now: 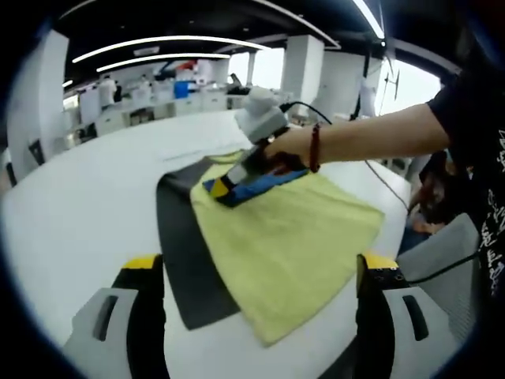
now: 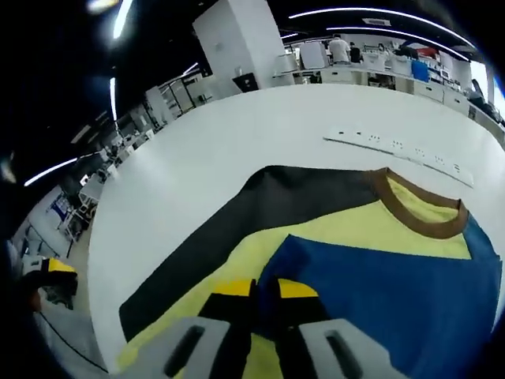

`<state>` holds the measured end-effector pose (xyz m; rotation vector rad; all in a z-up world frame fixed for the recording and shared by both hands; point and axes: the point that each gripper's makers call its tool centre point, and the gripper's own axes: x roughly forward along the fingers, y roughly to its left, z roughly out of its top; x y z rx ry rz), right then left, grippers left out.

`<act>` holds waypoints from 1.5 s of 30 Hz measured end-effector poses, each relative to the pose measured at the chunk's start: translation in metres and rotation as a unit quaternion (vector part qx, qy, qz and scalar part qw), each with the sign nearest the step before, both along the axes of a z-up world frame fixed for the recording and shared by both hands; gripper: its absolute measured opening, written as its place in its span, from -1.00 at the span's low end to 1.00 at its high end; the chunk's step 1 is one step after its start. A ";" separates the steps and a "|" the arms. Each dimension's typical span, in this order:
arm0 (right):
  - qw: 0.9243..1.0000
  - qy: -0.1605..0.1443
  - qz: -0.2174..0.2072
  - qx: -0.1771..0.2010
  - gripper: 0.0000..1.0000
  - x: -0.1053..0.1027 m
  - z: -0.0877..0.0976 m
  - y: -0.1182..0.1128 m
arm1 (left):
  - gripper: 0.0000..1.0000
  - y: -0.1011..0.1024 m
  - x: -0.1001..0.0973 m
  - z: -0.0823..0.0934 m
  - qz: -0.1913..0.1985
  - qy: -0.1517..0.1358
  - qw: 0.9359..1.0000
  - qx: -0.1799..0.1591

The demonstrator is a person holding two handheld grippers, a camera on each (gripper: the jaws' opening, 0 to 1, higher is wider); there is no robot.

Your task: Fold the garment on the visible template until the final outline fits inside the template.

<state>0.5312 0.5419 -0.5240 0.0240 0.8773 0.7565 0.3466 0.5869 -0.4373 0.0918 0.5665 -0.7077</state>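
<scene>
Right gripper we've got clenched on the garment's blue fold over the template; left gripper released.

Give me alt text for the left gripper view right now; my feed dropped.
The right gripper, held in a person's hand, pinches the blue-and-yellow garment at its far edge, over the dark grey rectangular template on the white table. The left gripper hovers open near the garment's close corner.
</scene>
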 end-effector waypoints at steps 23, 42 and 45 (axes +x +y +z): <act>0.998 0.020 0.064 0.011 -0.75 -0.033 -0.004 0.017 | 0.94 -0.001 -0.002 0.004 0.001 -0.004 1.000 0.006; 1.000 -0.021 -0.014 -0.010 0.22 0.001 0.017 -0.027 | 0.96 0.000 -0.003 0.009 0.002 -0.010 1.000 0.012; 0.999 -0.029 -0.018 -0.019 0.46 0.004 0.021 -0.036 | 0.98 0.003 -0.002 0.008 0.003 -0.010 1.000 0.012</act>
